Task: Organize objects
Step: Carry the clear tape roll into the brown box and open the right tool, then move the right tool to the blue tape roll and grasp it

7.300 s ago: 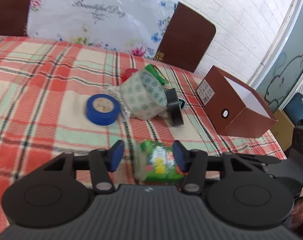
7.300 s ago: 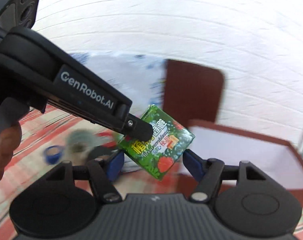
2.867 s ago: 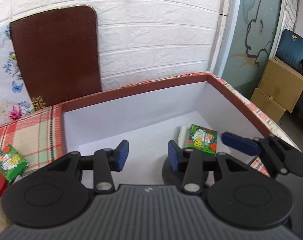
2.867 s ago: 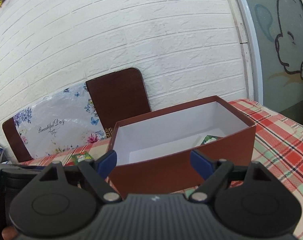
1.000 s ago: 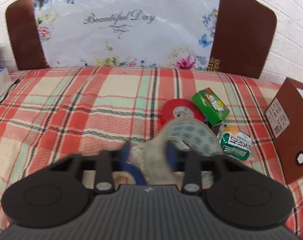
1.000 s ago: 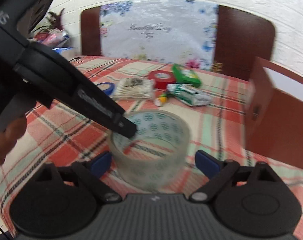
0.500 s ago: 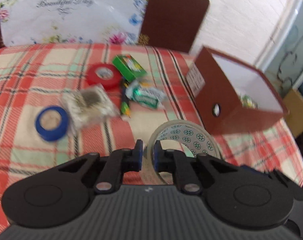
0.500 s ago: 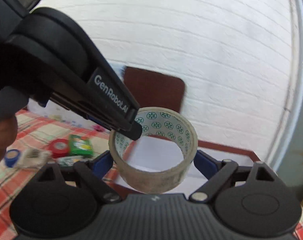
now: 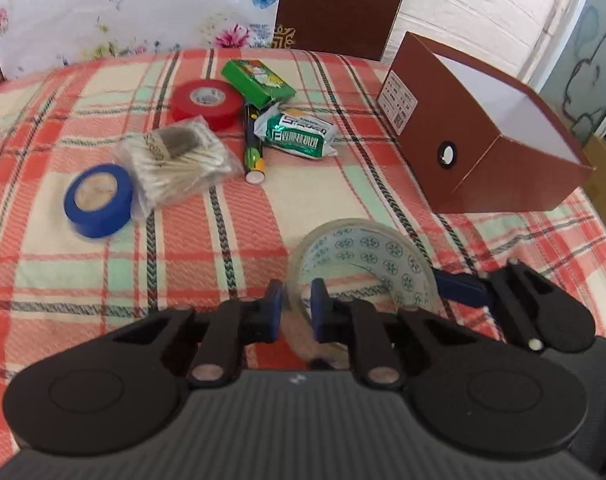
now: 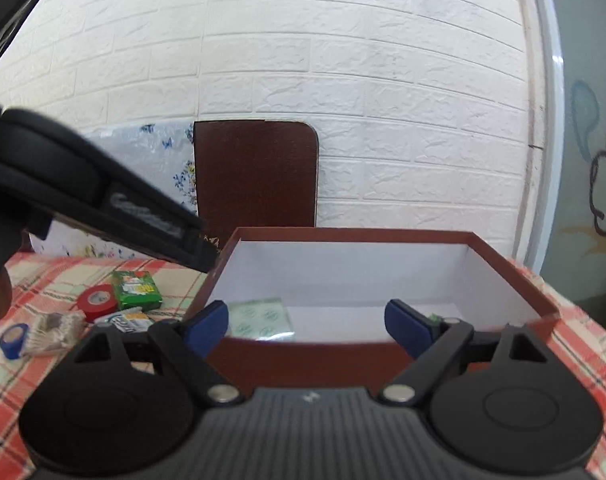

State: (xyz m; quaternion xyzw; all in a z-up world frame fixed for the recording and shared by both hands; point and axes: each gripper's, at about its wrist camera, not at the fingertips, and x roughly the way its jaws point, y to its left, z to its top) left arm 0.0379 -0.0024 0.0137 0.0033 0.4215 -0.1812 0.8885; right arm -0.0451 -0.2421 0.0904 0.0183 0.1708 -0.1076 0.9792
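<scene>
Left wrist: two tape rolls (image 9: 206, 103), one box (image 9: 483, 148)

The checked tablecloth (image 9: 83, 280) is seen from above and close by in the left wrist view, tilted down toward the far chair back, with the brown box (image 9: 483, 168) at the right of the frame. In the right wrist view the brown box (image 10: 303, 360) is faced low and near, filling the centre, with the white brick wall (image 10: 343, 80) behind. The box and the red tape roll (image 9: 206, 105) (image 10: 97, 302) are shared by both views.
</scene>
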